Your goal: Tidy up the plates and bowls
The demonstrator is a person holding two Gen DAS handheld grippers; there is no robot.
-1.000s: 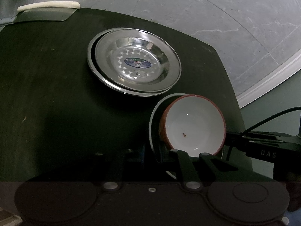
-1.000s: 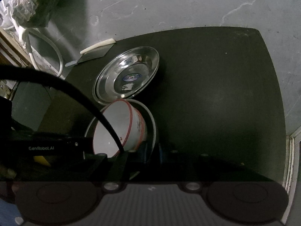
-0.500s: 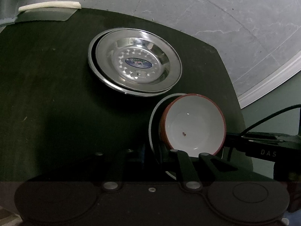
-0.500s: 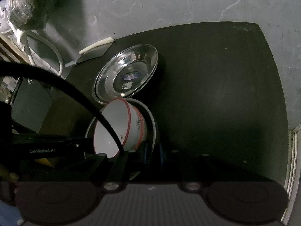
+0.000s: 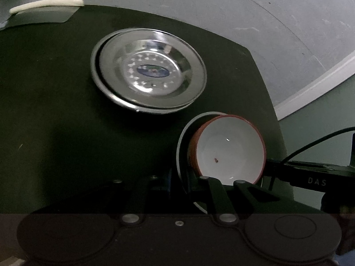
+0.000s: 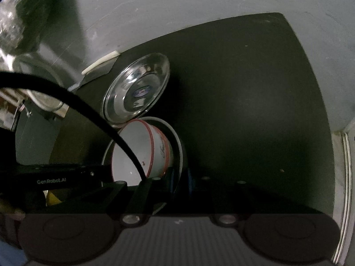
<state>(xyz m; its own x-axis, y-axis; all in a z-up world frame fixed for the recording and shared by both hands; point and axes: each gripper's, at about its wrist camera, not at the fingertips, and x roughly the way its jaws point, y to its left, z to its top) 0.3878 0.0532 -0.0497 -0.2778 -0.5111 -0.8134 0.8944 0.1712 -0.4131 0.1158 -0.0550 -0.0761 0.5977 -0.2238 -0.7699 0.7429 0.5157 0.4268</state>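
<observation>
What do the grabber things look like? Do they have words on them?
Both tongs are matte black. The right tongs carry pale "DAS" lettering and a thin black cable. The left tongs read "GenRobot.AI", with a thick black cable arching over.

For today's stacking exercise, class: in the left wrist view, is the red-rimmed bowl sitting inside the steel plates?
No. The red-rimmed bowl sits on a separate pale plate, apart from the stacked steel plates farther back on the dark table.
</observation>
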